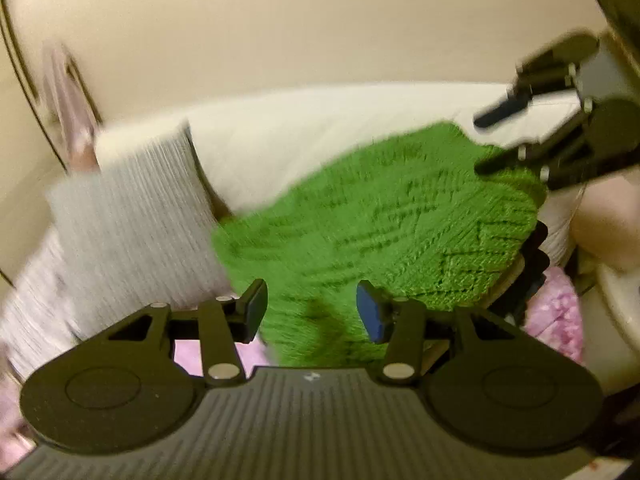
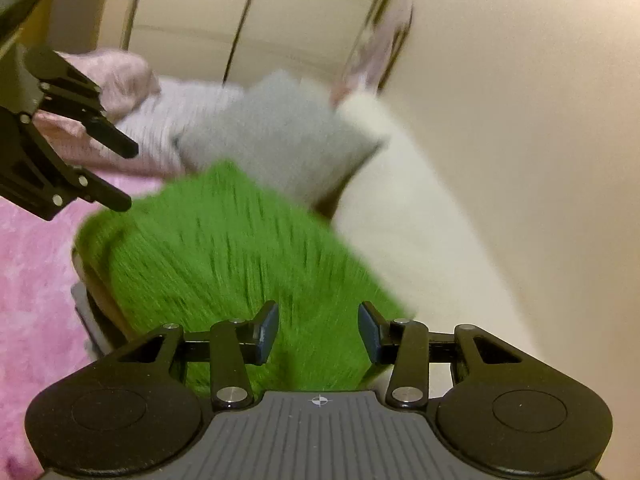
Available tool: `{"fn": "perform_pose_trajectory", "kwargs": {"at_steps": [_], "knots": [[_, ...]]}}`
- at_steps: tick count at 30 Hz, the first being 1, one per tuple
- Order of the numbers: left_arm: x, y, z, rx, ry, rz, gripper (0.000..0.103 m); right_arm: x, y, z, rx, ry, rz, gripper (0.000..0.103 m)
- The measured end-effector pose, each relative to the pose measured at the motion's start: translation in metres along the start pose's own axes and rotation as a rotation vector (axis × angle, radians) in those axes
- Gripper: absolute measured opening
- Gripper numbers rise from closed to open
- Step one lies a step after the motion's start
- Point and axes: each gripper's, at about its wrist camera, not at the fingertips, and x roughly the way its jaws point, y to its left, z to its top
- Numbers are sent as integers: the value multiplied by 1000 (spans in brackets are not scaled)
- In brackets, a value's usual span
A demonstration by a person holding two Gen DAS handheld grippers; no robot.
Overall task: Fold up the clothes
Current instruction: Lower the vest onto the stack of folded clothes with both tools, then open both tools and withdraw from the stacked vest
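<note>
Through my left gripper point(image 1: 312, 312) I see the jaws parted with nothing pinched between the blue pads point(image 1: 370, 314); the bright green, chunky-knit sweater point(image 1: 380, 216) lies just beyond and beneath them, spread flat. My right gripper point(image 2: 318, 330) is likewise released, its jaws apart over the near edge of that same green knit point(image 2: 224, 248), not touching it as far as I can tell. Past the left jaws, further left, sits a ribbed grey knitted garment point(image 1: 132, 236) and a fluffy white blanket point(image 1: 320, 132) behind. Left of the right jaws spreads fuzzy pink bedding point(image 2: 36, 272). Everything is motion-blurred.
</note>
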Motion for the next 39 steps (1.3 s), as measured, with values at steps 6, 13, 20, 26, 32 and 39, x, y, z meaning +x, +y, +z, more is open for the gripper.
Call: {"fn": "perform_pose_trajectory", "kwargs": {"at_steps": [6, 13, 20, 26, 32, 39], "knots": [[13, -14, -23, -42, 86, -29, 45, 0, 2, -23, 68, 33, 59, 40], [2, -3, -6, -42, 100, 36, 42, -10, -18, 1, 69, -33, 60, 40], [-30, -4, -14, -174, 101, 106, 50, -40, -7, -18, 116, -84, 39, 64], [-71, -10, -46, -345, 113, 135, 76, -69, 15, -34, 312, -33, 23, 68], [-116, -25, -78, -441, 84, 121, 99, -116, 59, -52, 491, 9, -49, 82], [-181, -34, -119, -486, 39, 110, 102, -182, 131, -61, 577, 21, -157, 84]]}}
